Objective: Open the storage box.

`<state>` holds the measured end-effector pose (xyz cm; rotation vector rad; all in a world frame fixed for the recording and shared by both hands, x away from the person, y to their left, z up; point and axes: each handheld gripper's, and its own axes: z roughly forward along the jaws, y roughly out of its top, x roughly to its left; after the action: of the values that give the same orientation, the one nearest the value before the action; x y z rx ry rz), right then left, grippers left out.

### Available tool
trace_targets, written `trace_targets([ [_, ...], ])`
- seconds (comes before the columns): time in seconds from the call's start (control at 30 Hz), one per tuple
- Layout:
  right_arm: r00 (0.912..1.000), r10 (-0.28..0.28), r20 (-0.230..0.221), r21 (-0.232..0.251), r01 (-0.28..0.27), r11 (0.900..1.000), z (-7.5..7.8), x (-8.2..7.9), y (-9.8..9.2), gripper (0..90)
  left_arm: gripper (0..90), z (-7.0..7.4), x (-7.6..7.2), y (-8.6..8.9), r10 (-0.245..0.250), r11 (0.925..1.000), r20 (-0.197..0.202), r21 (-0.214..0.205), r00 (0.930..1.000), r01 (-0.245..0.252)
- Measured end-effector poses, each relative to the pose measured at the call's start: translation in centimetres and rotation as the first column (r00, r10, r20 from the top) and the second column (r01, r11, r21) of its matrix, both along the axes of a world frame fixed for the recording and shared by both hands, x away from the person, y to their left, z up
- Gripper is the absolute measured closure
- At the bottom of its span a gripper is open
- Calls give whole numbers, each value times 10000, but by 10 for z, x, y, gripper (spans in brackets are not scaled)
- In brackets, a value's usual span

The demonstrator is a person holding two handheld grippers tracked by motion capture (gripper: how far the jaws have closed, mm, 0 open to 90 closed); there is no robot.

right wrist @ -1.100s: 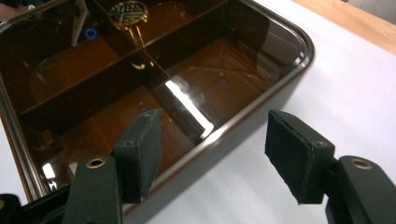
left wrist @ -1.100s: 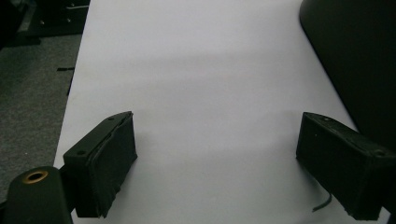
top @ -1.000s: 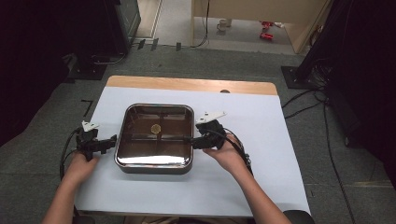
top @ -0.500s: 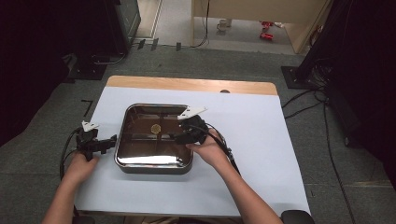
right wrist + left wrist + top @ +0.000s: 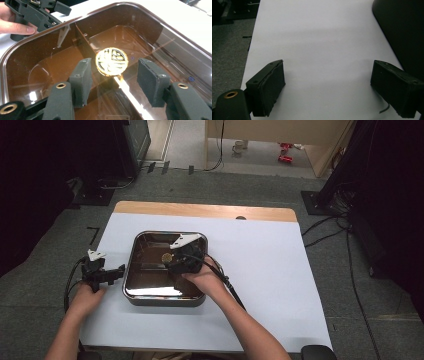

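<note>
A shiny square metal tray [image 5: 150,292] with a brown transparent lid sits on the white-covered counter [image 5: 280,270], toward its left half and near the person's edge. At the lid's middle is a round gold emblem [image 5: 111,61], seen in the high view as a small bright spot [image 5: 165,257]. In the right gripper view the lid's ridges and a divider run beneath that emblem, and light glares along its surface.

The right hand-held gripper [image 5: 176,265] hovers over the tray's centre, the hand [image 5: 205,277] behind it reaching across the near-right rim. Its jaws have just been closing and now stand moderately narrow, one on each side of the emblem in its own view [image 5: 116,83]; they seem clear of the lid, though the angle makes contact hard to judge.

The left hand-held gripper [image 5: 120,270] rests just beside the tray's left wall, gripped by the left hand [image 5: 86,295]. Its jaws stand wide apart [image 5: 327,92] over bare white counter, with nothing between them.
</note>
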<state>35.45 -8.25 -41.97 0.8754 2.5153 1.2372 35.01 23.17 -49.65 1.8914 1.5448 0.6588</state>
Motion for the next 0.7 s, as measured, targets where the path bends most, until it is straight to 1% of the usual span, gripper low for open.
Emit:
trace_targets([
  [0.07, 10000, 67, -31, -69, -68, 10000, -1, 1, 5, 464, 120, 0, 0, 0, 1, 10000, 0, 1, 10000, -1],
  [0.17, 10000, 80, 22, 15, -80, 10000, -3, 1, 10, 485, 120, 0, 0, 0, 4, 10000, 3, 2, 10000, -4],
  [0.27, 10000, -24, 67, -105, 25, 9999, -5, 2, 14, 523, 120, 0, 0, 0, 16, 10000, 18, -20, 10000, -16],
  [0.4, 9998, -118, 134, -152, 120, 9998, -6, 4, 16, 574, 120, 0, 0, 0, 11, 10000, 23, -7, 10000, -11],
  [0.5, 10000, -59, 75, -130, 60, 9999, -6, 5, 15, 583, 120, 0, 0, 0, 6, 10000, 24, 1, 10000, -6],
  [0.6, 9999, -66, 116, -291, 69, 9996, -4, 5, 16, 586, 120, 0, 0, 0, 19, 10000, 22, -11, 10000, -19],
  [0.7, 10000, -43, -1, -442, 43, 9990, -2, 6, 17, 588, 120, 0, 0, 0, 20, 10000, 24, -13, 10000, -20],
])
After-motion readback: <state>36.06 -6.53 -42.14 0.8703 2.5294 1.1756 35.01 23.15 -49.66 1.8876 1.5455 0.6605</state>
